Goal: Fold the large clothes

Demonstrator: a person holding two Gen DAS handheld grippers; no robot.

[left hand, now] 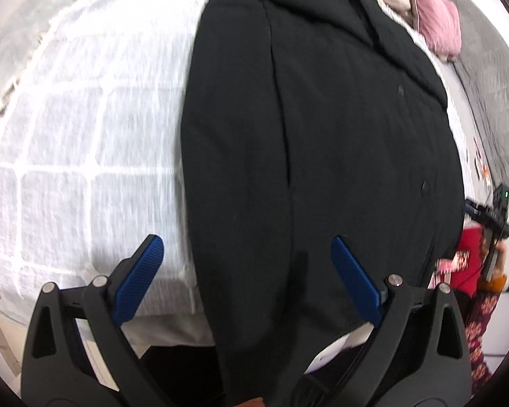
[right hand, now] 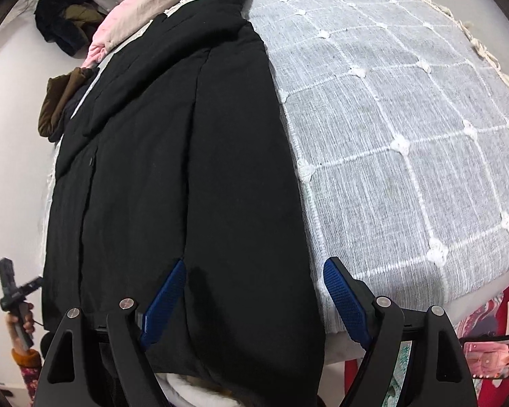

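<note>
Two grippers: both hang over the near end of a long black padded coat [left hand: 322,156] and point steeply down at it
Landmark: the coat lies flat and lengthwise on a bed under a white gauzy bedspread with a raised grid of tufted knots [right hand: 407,135]; its collar is at the far end, its hem at the near edge of the bed, where it hangs over
Coat front: faces up, with small dark snaps along the placket and a long seam down the panel
Left gripper [left hand: 247,271]: released, blue-padded jaws spread wide with nothing clamped; one pad is over the bedspread just off the coat's edge, the other over the black cloth near the hem
Right gripper [right hand: 254,291]: also released, jaws wide apart; one blue pad is over the coat near a seam, the other over the bedspread just past the coat's other long edge; whether the pads touch the cloth cannot be told
Beyond the collar: a pale pink quilted blanket [left hand: 437,20] is bunched at the head of the bed
Off the coat's far side in the right wrist view: an olive-brown garment [right hand: 59,101] and a dark heap [right hand: 64,13]
Person: a hand [right hand: 20,318] in a floral sleeve with an orange cuff holds the left gripper's handle beside the hem
</note>
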